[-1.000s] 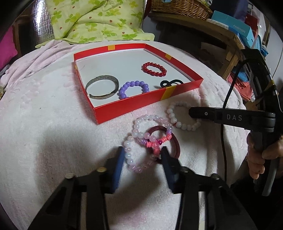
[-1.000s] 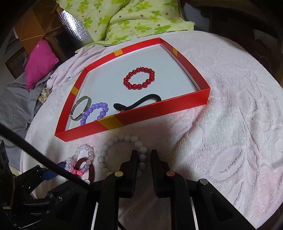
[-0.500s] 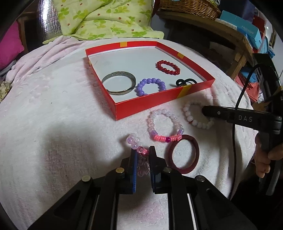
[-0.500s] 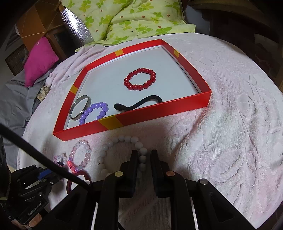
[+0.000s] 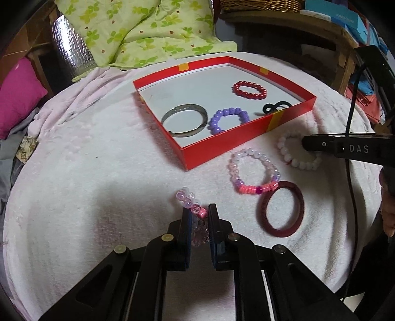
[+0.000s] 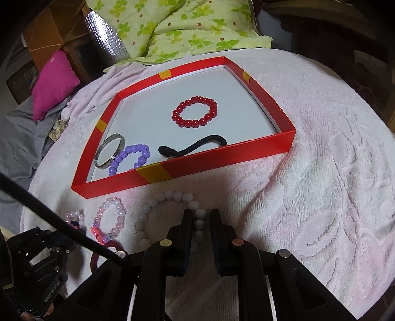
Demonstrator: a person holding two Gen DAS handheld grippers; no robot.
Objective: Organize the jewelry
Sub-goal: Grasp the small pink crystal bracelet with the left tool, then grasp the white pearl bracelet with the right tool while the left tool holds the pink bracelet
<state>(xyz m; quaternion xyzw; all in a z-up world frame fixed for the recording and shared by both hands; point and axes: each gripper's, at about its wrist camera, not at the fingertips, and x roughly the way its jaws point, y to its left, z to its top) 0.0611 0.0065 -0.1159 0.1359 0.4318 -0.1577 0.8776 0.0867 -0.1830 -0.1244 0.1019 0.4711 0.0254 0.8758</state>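
One pink bracelet (image 5: 191, 210) runs lengthwise between tool (image 5: 199, 211) fingers.

A green clover-print quilt (image 5: 148, 32) lies bunched behind the pale pink towel (image 5: 86, 172); a magenta pillow (image 5: 17, 96) sits left of the quilt, a wicker basket (image 5: 261, 3) to its right.

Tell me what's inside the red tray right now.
Inside the red tray: a red bead bracelet, purple bead bracelet, silver bangle and black hair tie. The near wall hides their lower edges.

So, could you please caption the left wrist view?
Left gripper pinches a pale bead bracelet beside the red tray.
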